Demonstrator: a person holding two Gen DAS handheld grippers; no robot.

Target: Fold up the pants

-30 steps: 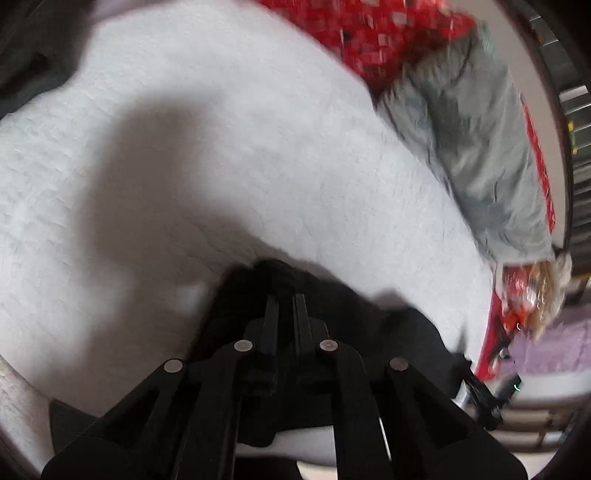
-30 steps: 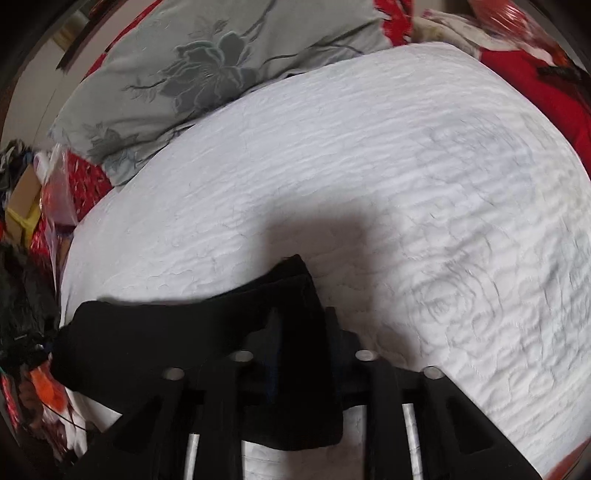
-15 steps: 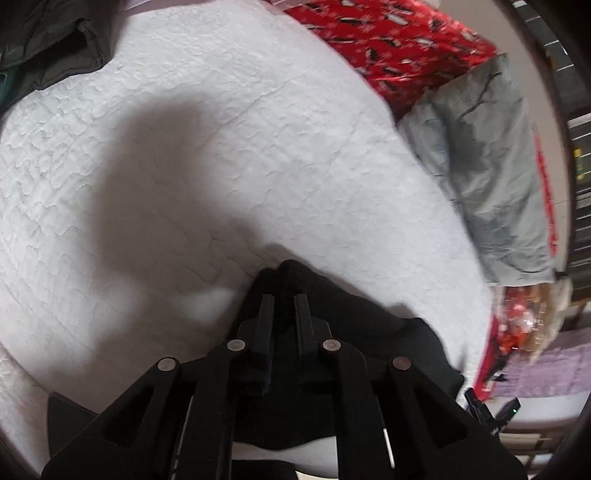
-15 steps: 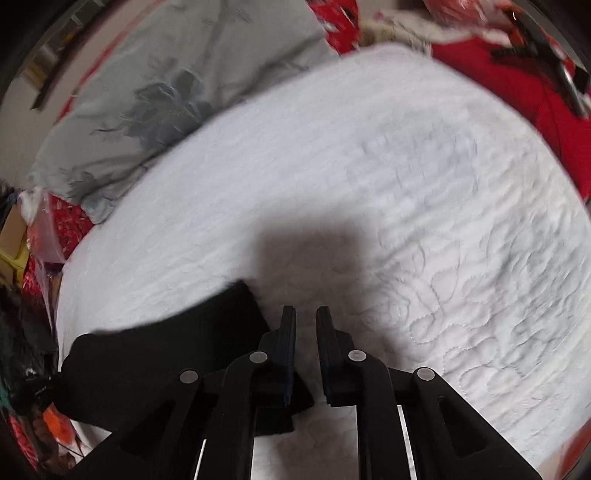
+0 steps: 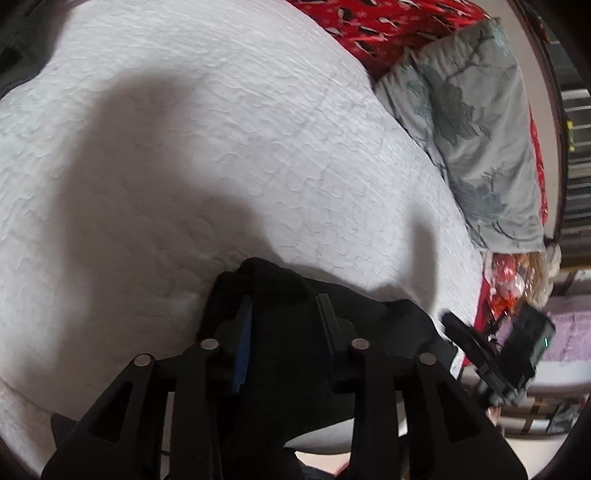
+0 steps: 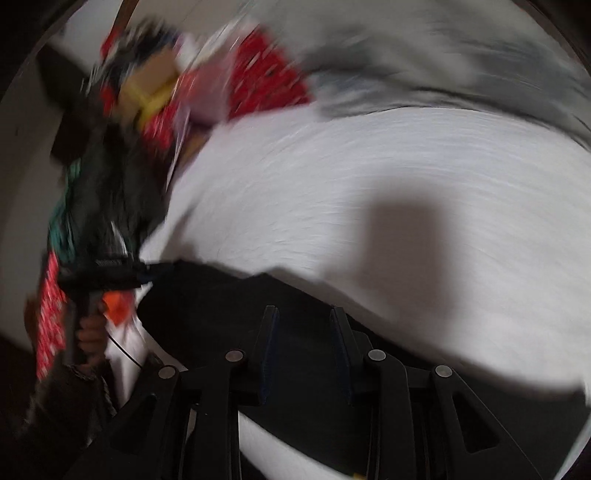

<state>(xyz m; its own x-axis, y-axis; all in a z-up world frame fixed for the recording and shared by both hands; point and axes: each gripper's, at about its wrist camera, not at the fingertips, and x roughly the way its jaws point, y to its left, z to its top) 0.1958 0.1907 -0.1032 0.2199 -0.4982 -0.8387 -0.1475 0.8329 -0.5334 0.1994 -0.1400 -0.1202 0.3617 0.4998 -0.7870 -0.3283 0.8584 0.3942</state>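
**A:** Where are the pants [image 5: 295,317] right now?

**B:** They lie on the bed, at the near edge of the white quilt [image 5: 221,147]. They are black, soft and a bit bunched up. In your left view the cloth sits between the two jaws of your left gripper [image 5: 284,306].

**A:** Are you holding them?

**B:** Your left jaws are opening, with cloth in the gap, and the pads look off it. Your right gripper [image 6: 304,314] hangs over the black cloth. Its jaws are opening too, with nothing pinched that I can see. That picture is very blurry.

**A:** So what step is this?

**B:** I think you are letting go after laying a fold down. Next you need a new edge to grab, and you should pull it flat.

**A:** What else is there?

**B:** A bumpy stitched quilt, a grey flowered pillow [image 5: 476,122], and a red patterned blanket [image 5: 380,22] behind it.
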